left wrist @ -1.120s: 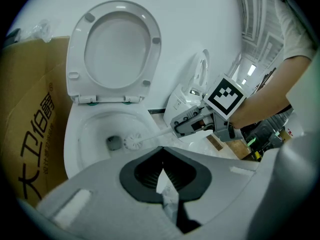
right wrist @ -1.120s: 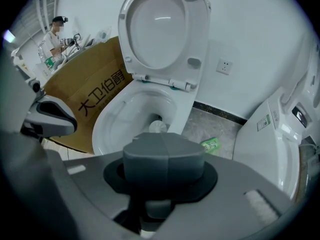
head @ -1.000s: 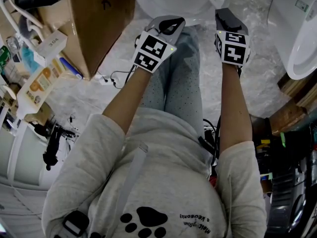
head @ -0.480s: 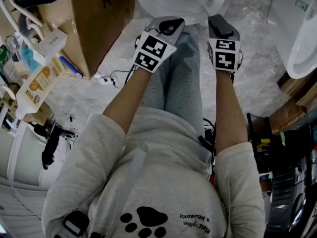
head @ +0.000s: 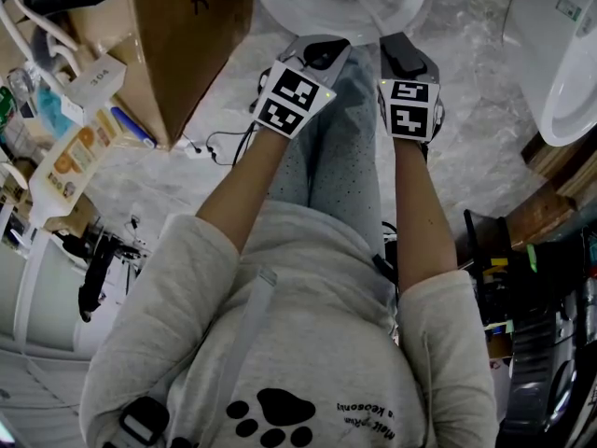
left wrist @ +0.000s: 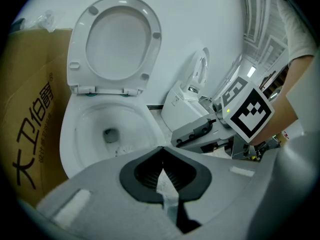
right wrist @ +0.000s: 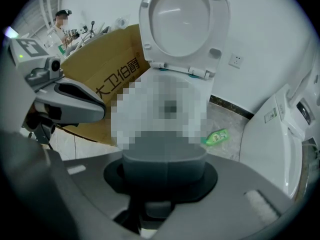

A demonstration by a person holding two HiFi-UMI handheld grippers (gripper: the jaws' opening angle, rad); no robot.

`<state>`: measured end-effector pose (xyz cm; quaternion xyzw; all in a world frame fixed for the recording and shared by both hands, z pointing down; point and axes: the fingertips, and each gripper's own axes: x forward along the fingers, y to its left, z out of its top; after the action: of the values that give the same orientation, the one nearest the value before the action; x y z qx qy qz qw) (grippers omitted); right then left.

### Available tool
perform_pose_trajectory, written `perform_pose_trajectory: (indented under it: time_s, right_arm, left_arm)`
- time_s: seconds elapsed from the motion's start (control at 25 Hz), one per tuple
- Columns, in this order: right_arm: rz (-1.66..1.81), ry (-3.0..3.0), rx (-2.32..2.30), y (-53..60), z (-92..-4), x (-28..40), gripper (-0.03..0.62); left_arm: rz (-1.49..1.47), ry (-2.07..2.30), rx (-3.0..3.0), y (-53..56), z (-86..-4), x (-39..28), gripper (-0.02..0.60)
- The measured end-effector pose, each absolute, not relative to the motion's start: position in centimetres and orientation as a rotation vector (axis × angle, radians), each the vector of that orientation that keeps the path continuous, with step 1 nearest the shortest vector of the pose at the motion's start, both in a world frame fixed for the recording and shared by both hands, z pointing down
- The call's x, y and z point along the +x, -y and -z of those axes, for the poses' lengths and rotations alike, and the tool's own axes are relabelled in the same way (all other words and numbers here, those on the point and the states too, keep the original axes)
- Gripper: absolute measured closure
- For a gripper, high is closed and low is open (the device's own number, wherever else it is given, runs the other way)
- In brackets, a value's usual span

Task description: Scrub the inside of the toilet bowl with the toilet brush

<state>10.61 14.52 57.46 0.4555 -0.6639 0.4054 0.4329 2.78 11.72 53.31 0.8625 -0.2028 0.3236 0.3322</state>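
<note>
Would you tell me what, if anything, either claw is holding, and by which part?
The right claw grips the toilet brush by its handle's near end; the left claw is shut and empty.

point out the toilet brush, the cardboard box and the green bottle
toilet brush (head: 362,0): head view, on its white handle.
cardboard box (left wrist: 30,134): left gripper view, on its printed side.
green bottle (right wrist: 216,136): right gripper view, on the middle of its body.
</note>
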Motion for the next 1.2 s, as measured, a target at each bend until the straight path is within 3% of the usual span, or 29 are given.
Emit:
perform_pose_trajectory:
  time_s: [1.2]
  right_arm:
    - [-1.084,1.660,1.118,-10.0,-58.6,5.2,0.444]
  left_arm:
    - [-0.841,0.560,2.176,-7.7,-55.0,-0.3,0.577]
